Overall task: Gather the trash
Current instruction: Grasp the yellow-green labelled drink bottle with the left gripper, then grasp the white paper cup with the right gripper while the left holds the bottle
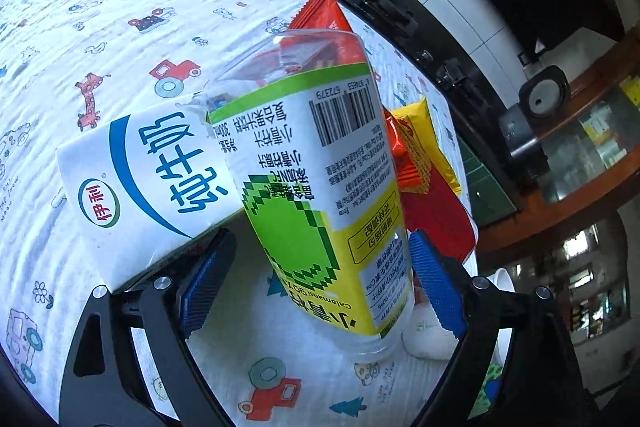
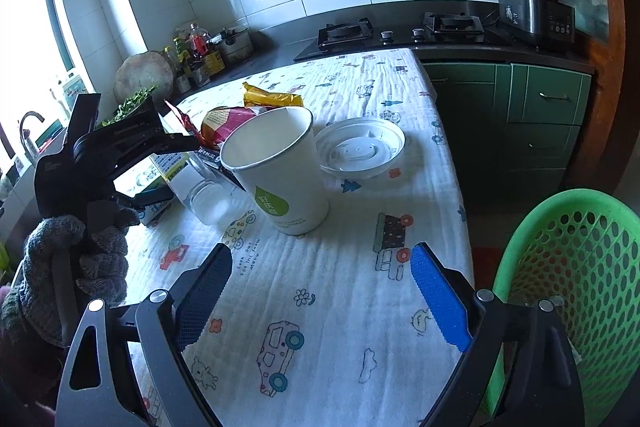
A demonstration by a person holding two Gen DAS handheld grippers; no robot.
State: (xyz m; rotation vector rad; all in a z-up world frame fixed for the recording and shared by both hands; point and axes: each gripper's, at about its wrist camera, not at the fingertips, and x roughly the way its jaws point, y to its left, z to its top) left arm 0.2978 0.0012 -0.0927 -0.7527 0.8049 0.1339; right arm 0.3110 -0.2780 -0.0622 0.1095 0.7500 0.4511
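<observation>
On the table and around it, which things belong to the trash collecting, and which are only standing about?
For the job:
juice bottle
milk carton
snack wrappers
paper cup
plastic lid
green basket

Only there:
gas stove
rice cooker
condiment bottles

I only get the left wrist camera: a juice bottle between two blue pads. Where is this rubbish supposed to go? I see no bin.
Observer: A green basket stands beside the table, off its right edge.
Operator: What is the other gripper doing?
Observer: The right gripper is open, with nothing between its fingers.
Operator: Is there more to pick up?
Observer: A white paper cup stands upright, and its lid lies flat beside it.
</observation>
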